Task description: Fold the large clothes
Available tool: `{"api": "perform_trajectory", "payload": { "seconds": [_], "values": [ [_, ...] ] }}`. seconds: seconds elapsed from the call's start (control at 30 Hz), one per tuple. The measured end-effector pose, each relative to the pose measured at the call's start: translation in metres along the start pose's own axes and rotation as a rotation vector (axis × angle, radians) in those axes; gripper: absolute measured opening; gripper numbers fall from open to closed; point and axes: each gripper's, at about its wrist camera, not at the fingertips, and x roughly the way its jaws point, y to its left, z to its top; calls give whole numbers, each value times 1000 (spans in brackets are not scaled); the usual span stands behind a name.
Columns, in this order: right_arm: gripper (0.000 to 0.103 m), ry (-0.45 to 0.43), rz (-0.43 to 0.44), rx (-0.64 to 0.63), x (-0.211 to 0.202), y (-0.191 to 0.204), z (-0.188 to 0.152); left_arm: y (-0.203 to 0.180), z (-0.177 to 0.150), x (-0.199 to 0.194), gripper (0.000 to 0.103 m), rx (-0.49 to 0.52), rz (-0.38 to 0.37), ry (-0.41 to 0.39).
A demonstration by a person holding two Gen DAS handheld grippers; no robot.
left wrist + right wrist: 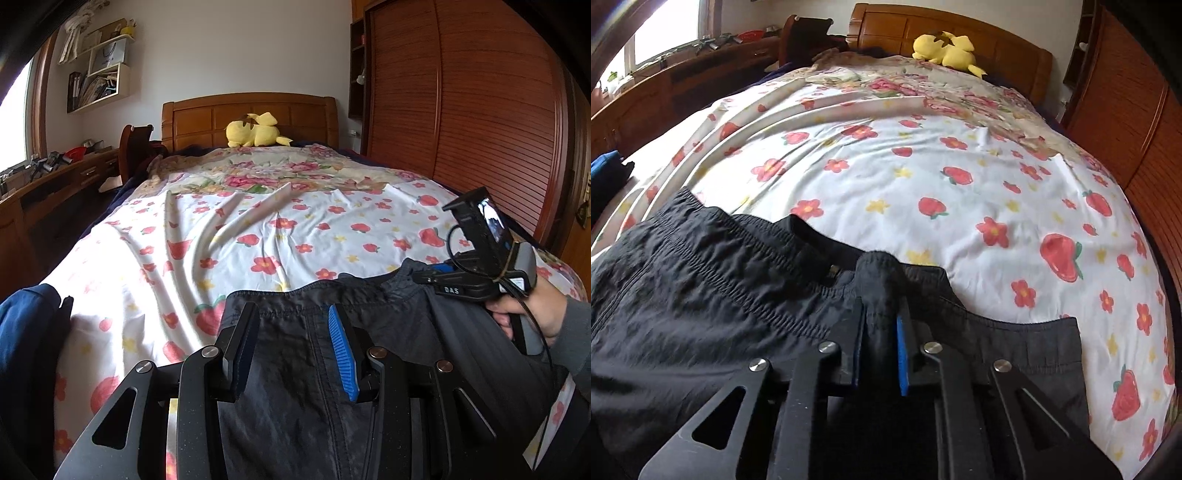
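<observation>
Pinching bunched waistband fold of dark trousers (713,295), right gripper (881,332) jaws clamped tight on fabric. Left gripper (293,332) jaws part-spread, straddling waistband; whether pads press cloth, cannot tell. Trousers lie flat at foot end of bedsheet (277,229), strawberry print. Yellow plush toy (255,131) far off by headboard (993,48).

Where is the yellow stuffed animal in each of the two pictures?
Left wrist view: the yellow stuffed animal lies top centre, against the wooden headboard.
Right wrist view: the yellow stuffed animal lies at the top, right of centre, against the same headboard.
Shared landmark: the strawberry-print sheet below it.
</observation>
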Motion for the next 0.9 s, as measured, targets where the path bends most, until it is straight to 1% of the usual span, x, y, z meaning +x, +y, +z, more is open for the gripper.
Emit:
{"api": "perform_trajectory", "payload": {
  "seconds": [0.07,0.13,0.2,0.23,0.3,0.33,0.37,0.4,0.47,0.57,0.63,0.73,0.83,0.87,0.9],
  "values": [
    [16,-2,1,19,-3,-2,1,-2,0,1,41,1,-9,1],
    [25,-16,18,34,-12,-5,3,-3,0,3,41,-1,-18,3],
    [44,-52,36,53,-28,-12,4,-6,0,6,41,1,-32,7],
    [46,-73,41,63,-36,-19,5,-8,0,6,41,4,-38,7],
    [63,-97,26,72,-50,-32,6,-11,0,8,41,10,-48,6],
    [67,-106,6,76,-56,-39,5,-13,0,10,41,12,-54,8],
    [74,-109,-11,83,-59,-47,4,-14,0,11,41,13,-62,11],
    [76,-109,-30,95,-62,-57,3,-15,-1,12,41,14,-69,13],
    [76,-86,-64,120,-61,-77,-4,-17,-3,17,41,14,-82,26],
    [76,2,-123,157,-42,-108,-21,-17,-5,24,41,13,-103,47],
    [76,50,-140,194,-29,-125,-34,-19,-6,28,41,15,-110,59],
    [76,101,-111,271,-12,-147,-50,-20,-6,33,41,13,-116,74],
    [74,119,-54,332,-4,-159,-58,-20,-4,39,41,15,-116,87],
    [64,122,-26,346,-1,-161,-58,-20,-3,40,41,16,-117,90],
    [46,121,-6,349,0,-161,-58,-21,-3,40,41,16,-117,92]
  ]
}}
